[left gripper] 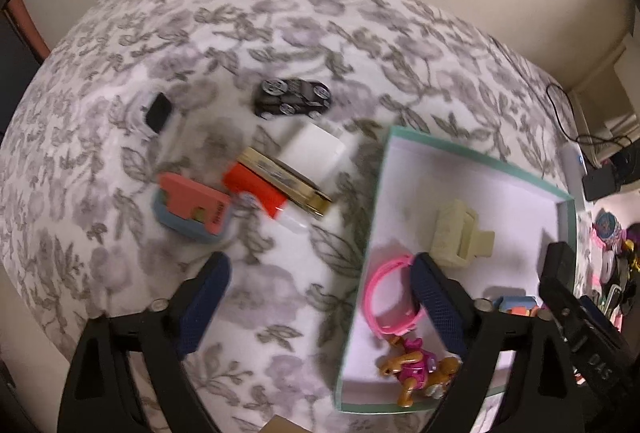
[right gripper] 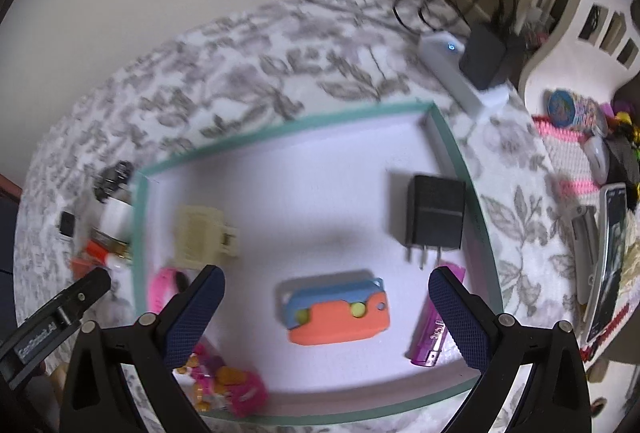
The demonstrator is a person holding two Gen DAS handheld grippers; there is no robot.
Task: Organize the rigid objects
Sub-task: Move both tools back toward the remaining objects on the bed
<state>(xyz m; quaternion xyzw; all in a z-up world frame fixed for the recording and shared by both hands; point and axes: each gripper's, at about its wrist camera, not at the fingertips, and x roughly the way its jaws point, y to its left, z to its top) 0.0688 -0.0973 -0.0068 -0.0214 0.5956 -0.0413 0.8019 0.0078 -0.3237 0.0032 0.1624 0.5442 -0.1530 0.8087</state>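
Observation:
A green-rimmed white tray (left gripper: 472,161) (right gripper: 280,129) holds a cream hair clip (left gripper: 456,233) (right gripper: 200,237), a pink bracelet (left gripper: 384,297), a toy dog (left gripper: 416,365), a black charger (right gripper: 434,213), an orange-and-blue case (right gripper: 336,313) and a purple lighter (right gripper: 432,333). On the cloth left of it lie a red lighter (left gripper: 256,189), a gold tin (left gripper: 288,177), a white cube (left gripper: 316,149), a black toy car (left gripper: 292,97), a pink-and-blue case (left gripper: 192,209) and a small black block (left gripper: 158,111). My left gripper (left gripper: 320,289) is open and empty over the tray's left rim. My right gripper (right gripper: 324,297) is open and empty above the orange-and-blue case.
The floral cloth (left gripper: 240,33) covers a round table. A white power strip (right gripper: 460,73) with a black adapter and cables lies behind the tray. A phone (right gripper: 612,257) and clutter sit at the right. A wall stands behind.

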